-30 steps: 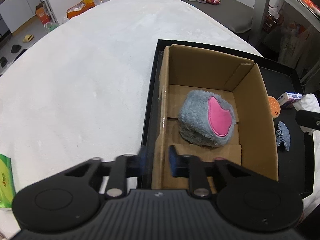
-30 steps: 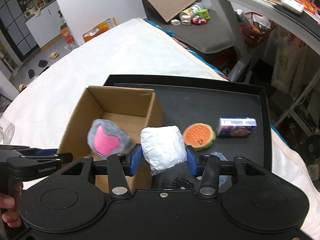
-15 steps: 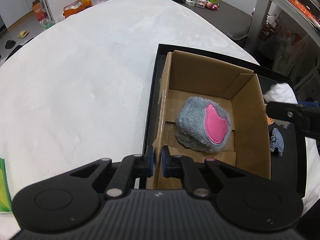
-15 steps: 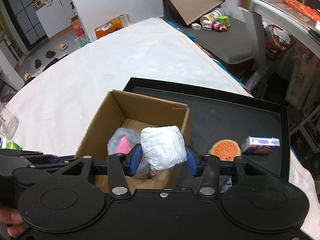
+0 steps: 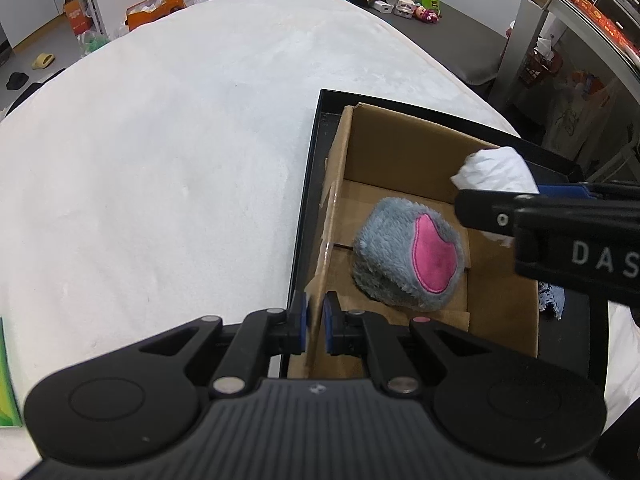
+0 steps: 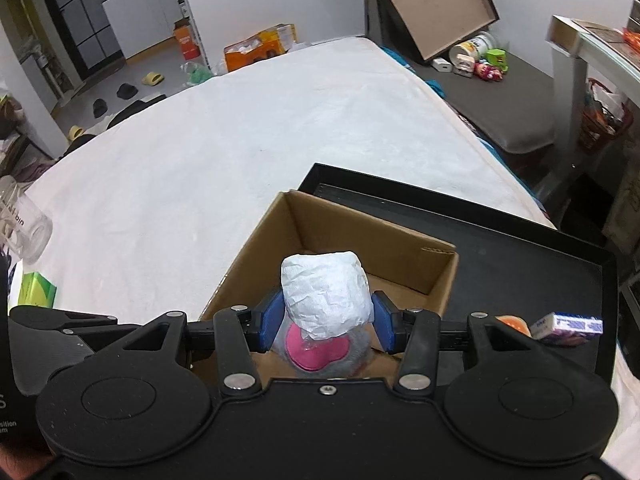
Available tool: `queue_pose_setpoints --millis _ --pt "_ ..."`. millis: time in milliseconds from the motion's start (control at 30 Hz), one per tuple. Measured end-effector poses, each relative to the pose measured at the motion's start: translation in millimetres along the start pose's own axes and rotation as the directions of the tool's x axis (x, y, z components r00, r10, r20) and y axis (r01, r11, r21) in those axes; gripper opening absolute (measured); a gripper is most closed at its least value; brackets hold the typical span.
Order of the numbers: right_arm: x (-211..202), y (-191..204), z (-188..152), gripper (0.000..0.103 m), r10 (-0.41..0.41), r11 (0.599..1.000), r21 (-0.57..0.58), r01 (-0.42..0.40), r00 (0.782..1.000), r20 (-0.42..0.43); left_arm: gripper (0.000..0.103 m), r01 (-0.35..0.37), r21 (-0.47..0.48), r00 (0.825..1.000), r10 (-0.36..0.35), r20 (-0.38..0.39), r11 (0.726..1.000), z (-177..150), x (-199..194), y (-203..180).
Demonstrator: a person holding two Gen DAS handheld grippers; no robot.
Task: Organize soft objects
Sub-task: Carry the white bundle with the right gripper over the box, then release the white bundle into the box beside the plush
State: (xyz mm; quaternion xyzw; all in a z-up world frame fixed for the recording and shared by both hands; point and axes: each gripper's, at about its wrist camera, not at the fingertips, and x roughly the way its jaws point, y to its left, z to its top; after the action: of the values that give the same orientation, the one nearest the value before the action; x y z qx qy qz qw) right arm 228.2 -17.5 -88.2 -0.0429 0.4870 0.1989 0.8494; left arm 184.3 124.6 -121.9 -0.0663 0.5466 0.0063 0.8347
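Clamping the near-left wall of the cardboard box (image 5: 400, 152) between its blue pads, the left gripper (image 5: 315, 322) stands nearly closed on the cardboard. The right gripper (image 6: 326, 318) squeezes a white crumpled bundle (image 6: 325, 294) and holds it above the open box, over the grey plush toy (image 5: 408, 258) with a pink patch that lies on the box floor. The box sits at the left end of a black tray (image 6: 520, 248) on a white-covered table (image 5: 160, 140). On the tray, right of the box, lie an orange slice toy (image 6: 514, 323), a small carton (image 6: 568, 326) and a blue cloth scrap (image 5: 552, 300).
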Motion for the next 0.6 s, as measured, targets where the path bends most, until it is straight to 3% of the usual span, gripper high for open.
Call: queue_pose_setpoints --millis 467,533,600 --pt "12.6 17.2 9.3 0.048 0.053 0.998 -0.021 -0.053 0.999 0.011 0.008 0.032 -0.027 0.999 -0.032 -0.008 0.999 -0.7 -1.3 7.6" --pt "13.4 16.2 10.9 0.053 0.068 0.998 -0.001 -0.068 0.998 0.013 0.008 0.033 -0.031 0.999 -0.034 -0.009 0.999 0.0 -1.5 8.1" --pt "14.3 13.9 10.5 0.069 0.07 0.998 0.007 -0.07 0.998 0.006 0.008 0.031 -0.027 0.999 -0.031 -0.011 0.999 0.1 -1.8 7.3"
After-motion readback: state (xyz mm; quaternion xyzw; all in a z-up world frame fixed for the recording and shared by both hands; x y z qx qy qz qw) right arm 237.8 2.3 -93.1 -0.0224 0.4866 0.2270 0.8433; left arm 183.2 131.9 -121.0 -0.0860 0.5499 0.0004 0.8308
